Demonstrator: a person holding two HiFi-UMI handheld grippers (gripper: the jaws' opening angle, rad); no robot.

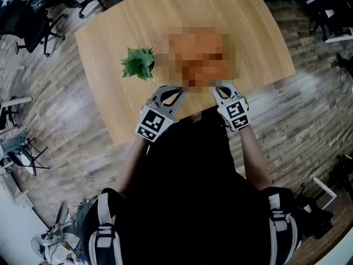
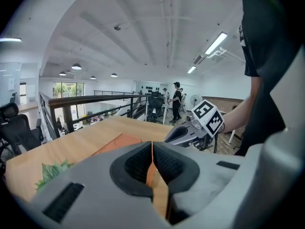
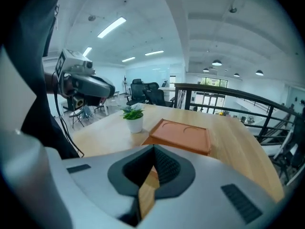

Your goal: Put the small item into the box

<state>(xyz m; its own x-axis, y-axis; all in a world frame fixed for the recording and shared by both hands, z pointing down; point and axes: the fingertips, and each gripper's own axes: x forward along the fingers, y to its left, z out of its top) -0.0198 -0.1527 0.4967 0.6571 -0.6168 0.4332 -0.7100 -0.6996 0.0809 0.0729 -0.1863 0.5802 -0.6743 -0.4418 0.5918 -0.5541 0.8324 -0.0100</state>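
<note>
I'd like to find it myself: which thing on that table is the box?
Look at the big wooden table. Near its middle, beside a small potted plant in a white pot, lies the box. It is the only flat, orange, rectangular thing there.

Desk (image 1: 110, 48) ahead of person, on floor (image 1: 71, 126). Box (image 3: 183, 136) flat on desk, about mid-desk. Potted plant (image 1: 139, 62) on desk too — just beside box, to its left. Left gripper (image 1: 183, 90) and right gripper (image 1: 217, 88) side by side over desk's near part, on near side of box, a little apart; left gripper near plant. Office chairs (image 1: 33, 21) on floor past desk's far left corner. Railing (image 3: 228, 92) beyond desk — behind box in right gripper view.
</note>
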